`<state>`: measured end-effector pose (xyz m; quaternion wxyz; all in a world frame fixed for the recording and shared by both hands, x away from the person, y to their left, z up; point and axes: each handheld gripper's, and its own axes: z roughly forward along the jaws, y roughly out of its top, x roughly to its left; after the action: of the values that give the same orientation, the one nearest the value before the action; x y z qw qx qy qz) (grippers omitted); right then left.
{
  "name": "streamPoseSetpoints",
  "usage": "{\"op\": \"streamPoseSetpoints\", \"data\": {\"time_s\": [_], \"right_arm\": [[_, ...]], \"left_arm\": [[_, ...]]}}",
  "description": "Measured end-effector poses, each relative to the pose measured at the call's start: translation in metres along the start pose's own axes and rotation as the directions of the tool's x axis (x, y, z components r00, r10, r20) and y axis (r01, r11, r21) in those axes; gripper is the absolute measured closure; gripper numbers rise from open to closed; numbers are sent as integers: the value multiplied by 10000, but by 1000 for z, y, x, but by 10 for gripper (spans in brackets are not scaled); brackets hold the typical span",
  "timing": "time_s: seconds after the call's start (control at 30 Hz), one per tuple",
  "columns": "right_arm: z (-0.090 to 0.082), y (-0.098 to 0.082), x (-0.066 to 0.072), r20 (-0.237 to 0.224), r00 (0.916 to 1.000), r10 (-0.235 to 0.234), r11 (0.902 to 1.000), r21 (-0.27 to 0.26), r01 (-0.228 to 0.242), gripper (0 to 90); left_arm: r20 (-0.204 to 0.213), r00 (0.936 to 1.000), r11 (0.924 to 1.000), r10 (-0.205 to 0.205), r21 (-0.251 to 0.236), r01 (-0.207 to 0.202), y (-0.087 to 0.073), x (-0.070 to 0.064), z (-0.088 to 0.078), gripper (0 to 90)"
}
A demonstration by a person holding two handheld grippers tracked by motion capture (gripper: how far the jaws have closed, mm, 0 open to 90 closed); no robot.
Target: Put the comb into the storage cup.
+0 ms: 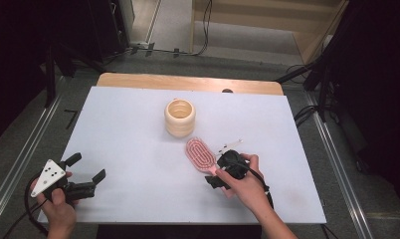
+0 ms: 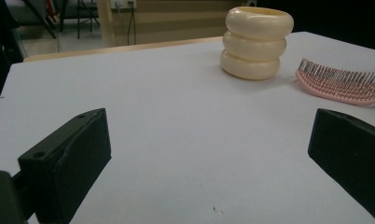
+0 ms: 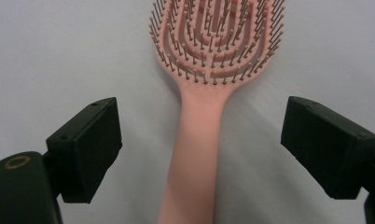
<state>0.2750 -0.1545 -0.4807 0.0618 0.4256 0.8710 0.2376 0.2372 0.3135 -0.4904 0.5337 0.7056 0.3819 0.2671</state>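
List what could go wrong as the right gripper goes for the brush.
1. The brush handle runs between the right gripper's open jaws without touching either pad; a lopsided close could spin it flat on the table.
2. Gripped by the handle alone, the bristle head may droop.
3. The cup stands just beyond the head and could get knocked on the lift.

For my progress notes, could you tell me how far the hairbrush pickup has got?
Done: the right gripper straddles the pink hairbrush handle. In hand: jaws apart, not gripping. Left: closing and lifting; the brush lies flat beside the cream ribbed cup. The left gripper sits open, apart.
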Motion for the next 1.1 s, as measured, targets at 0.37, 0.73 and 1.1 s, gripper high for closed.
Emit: {"op": "streamPoseSetpoints", "data": {"time_s": [0.37, 0.73, 1.1], "right_arm": [[7, 3, 3, 22, 9991, 416, 9984, 374, -417, 281], [12, 7, 5, 130, 9978, 647, 9958, 646, -654, 441], [14, 8, 7, 674, 9959, 600, 9959, 635, -643, 600]], "left_arm": [[4, 10000, 10000, -6, -1, 6, 0, 0, 0, 0], [-10, 10000, 10000, 16, 23, -16, 0, 0, 0, 0], [1, 10000, 10000, 11, 23, -11, 0, 0, 0, 0]]}}
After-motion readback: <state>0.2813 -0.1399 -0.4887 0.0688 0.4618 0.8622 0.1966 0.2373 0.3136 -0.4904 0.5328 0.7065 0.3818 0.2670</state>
